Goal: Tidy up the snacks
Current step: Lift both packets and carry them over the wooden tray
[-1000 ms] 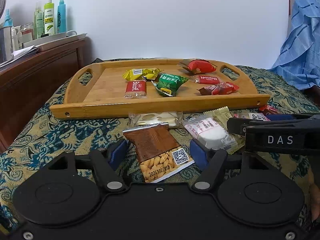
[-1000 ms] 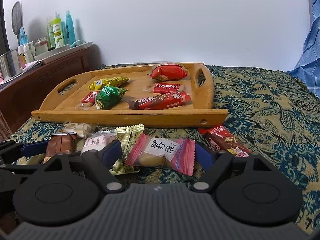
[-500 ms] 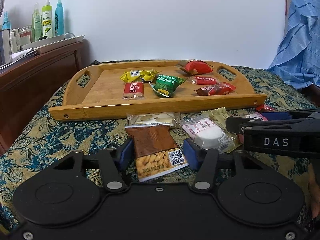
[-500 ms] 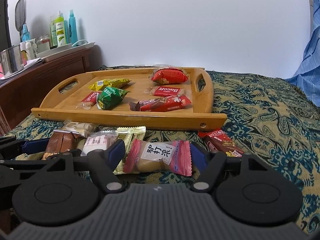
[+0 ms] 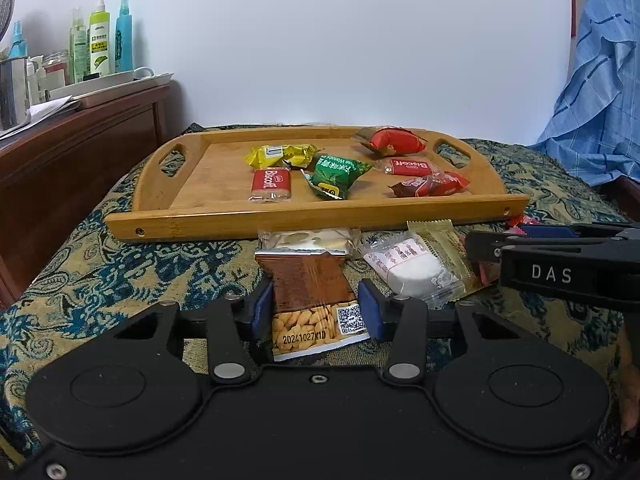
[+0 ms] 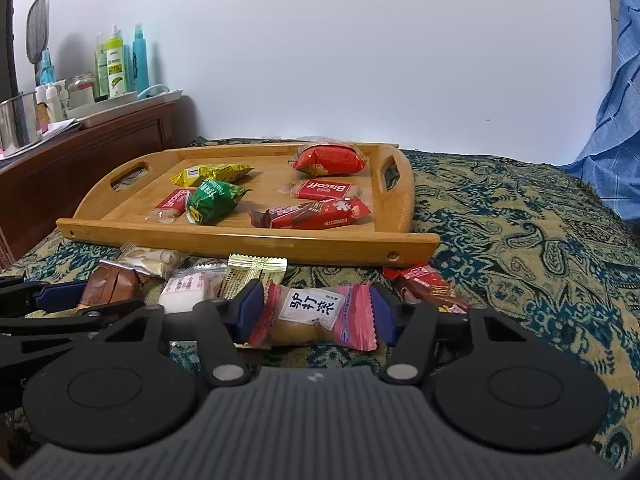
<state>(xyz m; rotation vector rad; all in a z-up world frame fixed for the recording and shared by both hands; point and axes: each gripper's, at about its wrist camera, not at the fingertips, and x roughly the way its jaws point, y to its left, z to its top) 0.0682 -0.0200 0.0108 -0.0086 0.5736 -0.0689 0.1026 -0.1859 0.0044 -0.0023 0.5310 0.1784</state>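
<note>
A wooden tray (image 5: pixel 200 224) (image 6: pixel 248 240) sits on the patterned cloth and holds several wrapped snacks. My left gripper (image 5: pixel 316 312) is shut on a brown peanut packet (image 5: pixel 308 288) lying just before the tray. My right gripper (image 6: pixel 316 316) is shut on a pink wrapped cake (image 6: pixel 316 316), its pads touching both ends. Between them lie a white wrapped cake (image 5: pixel 412 272) (image 6: pixel 188 292), a gold sachet (image 6: pixel 252 276) and a pale packet (image 5: pixel 308 240). A red bar (image 6: pixel 428 288) lies right of the pink cake. The right gripper's body shows in the left view (image 5: pixel 560 268).
A dark wooden dresser (image 5: pixel 72 152) with bottles (image 5: pixel 100 40) and a steel cup (image 6: pixel 20 124) stands at the left. Blue checked fabric (image 5: pixel 600 100) hangs at the right. A white wall is behind the tray.
Both grippers have closed from wide open onto their packets: the left onto the brown peanut packet, the right onto the pink cake. Both views have tilted slightly lower.
</note>
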